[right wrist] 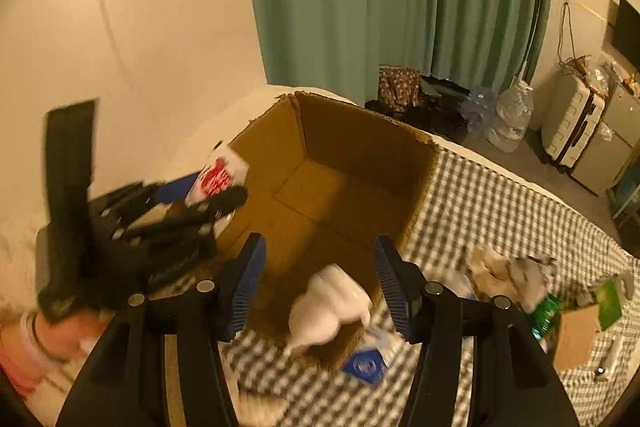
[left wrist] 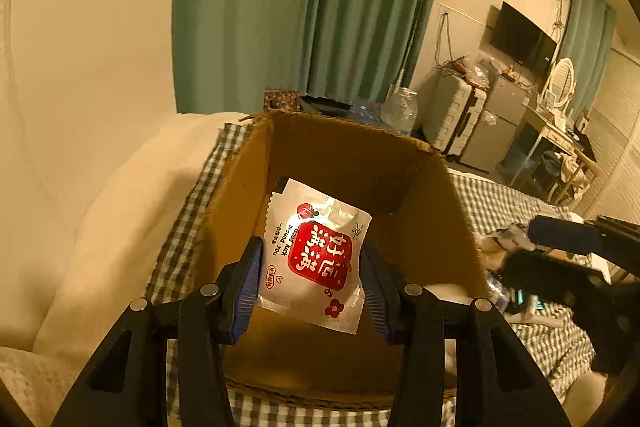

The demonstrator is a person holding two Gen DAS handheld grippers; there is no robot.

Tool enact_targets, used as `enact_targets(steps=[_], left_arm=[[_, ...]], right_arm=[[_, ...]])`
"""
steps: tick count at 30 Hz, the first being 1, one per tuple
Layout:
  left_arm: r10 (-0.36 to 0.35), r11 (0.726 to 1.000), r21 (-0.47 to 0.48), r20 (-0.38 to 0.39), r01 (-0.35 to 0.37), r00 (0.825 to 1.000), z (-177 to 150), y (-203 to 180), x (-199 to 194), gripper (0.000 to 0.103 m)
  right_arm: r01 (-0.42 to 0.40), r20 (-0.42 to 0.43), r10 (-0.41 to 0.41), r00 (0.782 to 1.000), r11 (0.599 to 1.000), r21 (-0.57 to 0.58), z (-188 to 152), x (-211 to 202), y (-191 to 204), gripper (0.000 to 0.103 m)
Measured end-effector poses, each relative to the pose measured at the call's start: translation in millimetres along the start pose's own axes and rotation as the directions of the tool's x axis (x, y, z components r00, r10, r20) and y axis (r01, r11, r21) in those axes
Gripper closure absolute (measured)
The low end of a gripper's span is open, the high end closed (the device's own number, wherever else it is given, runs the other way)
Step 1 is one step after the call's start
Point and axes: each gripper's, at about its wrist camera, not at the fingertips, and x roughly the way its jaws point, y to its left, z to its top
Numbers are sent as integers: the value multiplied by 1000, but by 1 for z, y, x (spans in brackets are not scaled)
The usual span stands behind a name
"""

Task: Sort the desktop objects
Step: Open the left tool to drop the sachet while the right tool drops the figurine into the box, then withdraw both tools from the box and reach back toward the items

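My left gripper (left wrist: 311, 269) is shut on a white packet (left wrist: 316, 251) with a red label and holds it over the open cardboard box (left wrist: 340, 151). It also shows in the right wrist view (right wrist: 218, 193), at the box's left side, with the packet (right wrist: 216, 177) in it. My right gripper (right wrist: 318, 285) is open and empty above the near edge of the box (right wrist: 360, 143). A white object (right wrist: 328, 307) lies blurred in the near right corner of the box, below the open jaws.
The box stands on a checked cloth (right wrist: 500, 203). To its right lie crumpled wrappers (right wrist: 508, 271), a blue packet (right wrist: 366, 365), a green bottle (right wrist: 546, 313) and a small brown carton (right wrist: 574, 339). A white cushion (left wrist: 120, 195) is on the left.
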Motion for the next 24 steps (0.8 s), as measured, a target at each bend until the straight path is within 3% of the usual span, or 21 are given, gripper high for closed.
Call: enact_targets(steps=[2, 3, 4, 5, 6, 9, 15, 17, 19, 20, 21, 22, 23, 24], left_arm=[[1, 1000, -7, 4, -1, 1000, 0, 6, 3, 51], [-1, 1000, -7, 5, 1, 1000, 0, 7, 4, 39], [1, 1000, -5, 5, -1, 1000, -1, 8, 5, 17], [11, 1000, -5, 6, -11, 1000, -1, 9, 6, 8], [24, 1000, -9, 20, -24, 1000, -2, 9, 5, 1], [27, 1000, 11, 20, -27, 999, -5, 5, 8, 0], [36, 998, 54, 46, -38, 998, -9, -9, -1, 0], [16, 997, 76, 84, -23, 996, -8, -20, -15, 0], [-12, 996, 94, 124, 0, 992, -6, -30, -31, 0], [-32, 994, 104, 153, 16, 988, -5, -39, -45, 0], [-49, 993, 117, 173, 29, 984, -5, -46, -56, 0], [-65, 991, 130, 190, 40, 980, -6, -54, -66, 0], [-82, 988, 147, 214, 51, 973, -7, -64, -78, 0], [-77, 987, 155, 234, 41, 969, -7, -72, -87, 0]], right_arm=[[-20, -1, 20, 1000, 999, 27, 1, 17, -17, 47], [-28, 0, 28, 1000, 999, 39, 3, 20, -18, 47], [-29, 8, 29, 1000, 998, 55, 4, 23, -19, 41], [-26, 17, 25, 1000, 997, 74, 3, 25, -22, 30], [-24, 28, 21, 999, 995, 96, 0, 25, -25, 26], [-40, 55, 33, 998, 988, 146, -9, 21, -39, 26], [5, 180, -57, 982, 961, 276, -35, -25, -71, 21], [65, 265, -154, 952, 946, 318, -47, -58, -83, 14], [157, 359, -290, 887, 921, 357, -56, -102, -93, 8], [193, 400, -346, 849, 907, 375, -61, -121, -97, 0], [245, 448, -426, 786, 880, 407, -67, -148, -101, 0], [272, 472, -467, 748, 864, 424, -70, -164, -105, 0], [316, 496, -526, 691, 837, 447, -74, -188, -111, 0], [344, 498, -557, 665, 820, 458, -77, -203, -116, 0]])
